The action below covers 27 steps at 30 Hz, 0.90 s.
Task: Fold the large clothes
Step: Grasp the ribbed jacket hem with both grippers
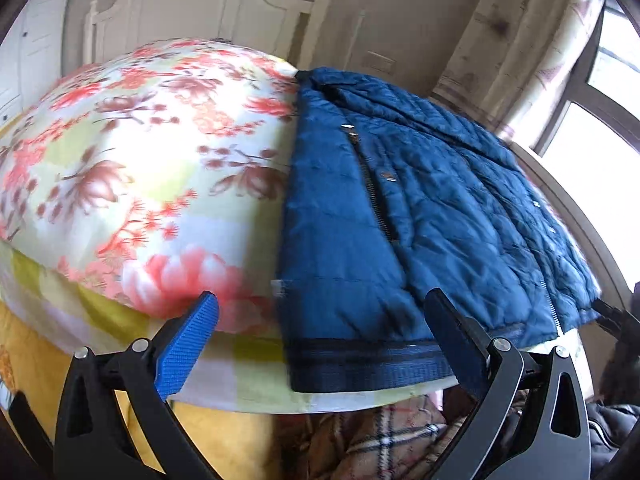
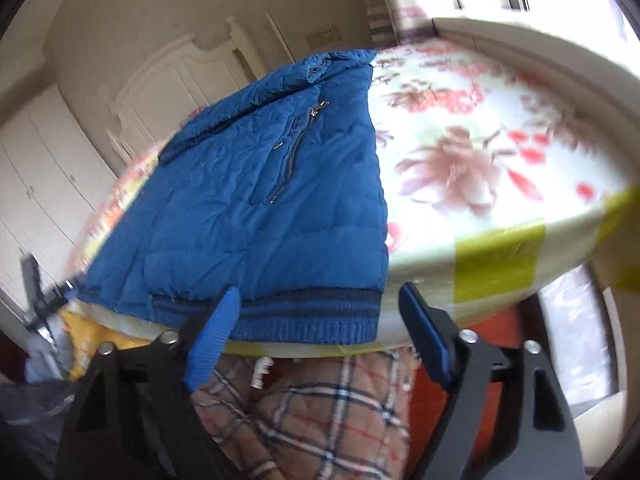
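The left hand-held gripper (image 1: 322,316) and right hand-held gripper (image 2: 320,308) both hang with jaws apart, gripping nothing, just off the ribbed hem of the blue padded jacket (image 1: 400,208), which lies already narrowed on the floral-sheeted bed (image 1: 140,152). Folding looks partly done; the hem-to-collar fold seems left. No readable brand or writing

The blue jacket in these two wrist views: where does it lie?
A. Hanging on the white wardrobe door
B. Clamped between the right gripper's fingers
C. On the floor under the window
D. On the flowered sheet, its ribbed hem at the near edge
D: the blue jacket lies flat on the flowered sheet, with its ribbed hem at the near edge; both grippers are open and hold nothing.
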Each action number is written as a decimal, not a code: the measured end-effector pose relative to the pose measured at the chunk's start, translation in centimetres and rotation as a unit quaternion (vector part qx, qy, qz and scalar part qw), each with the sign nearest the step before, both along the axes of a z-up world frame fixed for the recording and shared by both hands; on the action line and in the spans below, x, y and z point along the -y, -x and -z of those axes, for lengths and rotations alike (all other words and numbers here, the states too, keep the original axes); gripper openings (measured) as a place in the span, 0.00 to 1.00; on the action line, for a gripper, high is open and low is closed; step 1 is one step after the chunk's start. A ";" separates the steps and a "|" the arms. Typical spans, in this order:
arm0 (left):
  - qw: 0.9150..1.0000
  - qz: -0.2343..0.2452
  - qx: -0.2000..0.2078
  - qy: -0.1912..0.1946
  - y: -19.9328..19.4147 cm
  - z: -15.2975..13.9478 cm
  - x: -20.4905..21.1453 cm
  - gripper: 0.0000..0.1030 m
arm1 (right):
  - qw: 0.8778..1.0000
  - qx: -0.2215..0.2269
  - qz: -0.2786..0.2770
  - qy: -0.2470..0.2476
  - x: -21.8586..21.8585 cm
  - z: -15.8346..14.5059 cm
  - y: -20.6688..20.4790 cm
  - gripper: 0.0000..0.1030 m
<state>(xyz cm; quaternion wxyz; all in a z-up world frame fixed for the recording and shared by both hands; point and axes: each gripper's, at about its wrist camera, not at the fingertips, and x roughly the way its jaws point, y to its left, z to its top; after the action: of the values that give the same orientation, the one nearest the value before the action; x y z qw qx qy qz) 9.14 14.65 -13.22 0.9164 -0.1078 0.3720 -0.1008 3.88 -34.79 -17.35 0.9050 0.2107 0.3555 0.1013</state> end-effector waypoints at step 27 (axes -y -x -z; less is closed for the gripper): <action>0.994 0.010 -0.008 0.104 0.2 0.3 -0.5 0.60 | 0.996 0.071 -0.012 -0.059 0.5 -0.9 0.4 0.39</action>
<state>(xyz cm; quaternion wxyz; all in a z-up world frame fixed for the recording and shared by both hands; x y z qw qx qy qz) 8.92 15.18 -13.50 0.8961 -0.1995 0.3679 -0.1477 3.51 -35.31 -16.48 0.9127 0.2513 0.2863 0.1480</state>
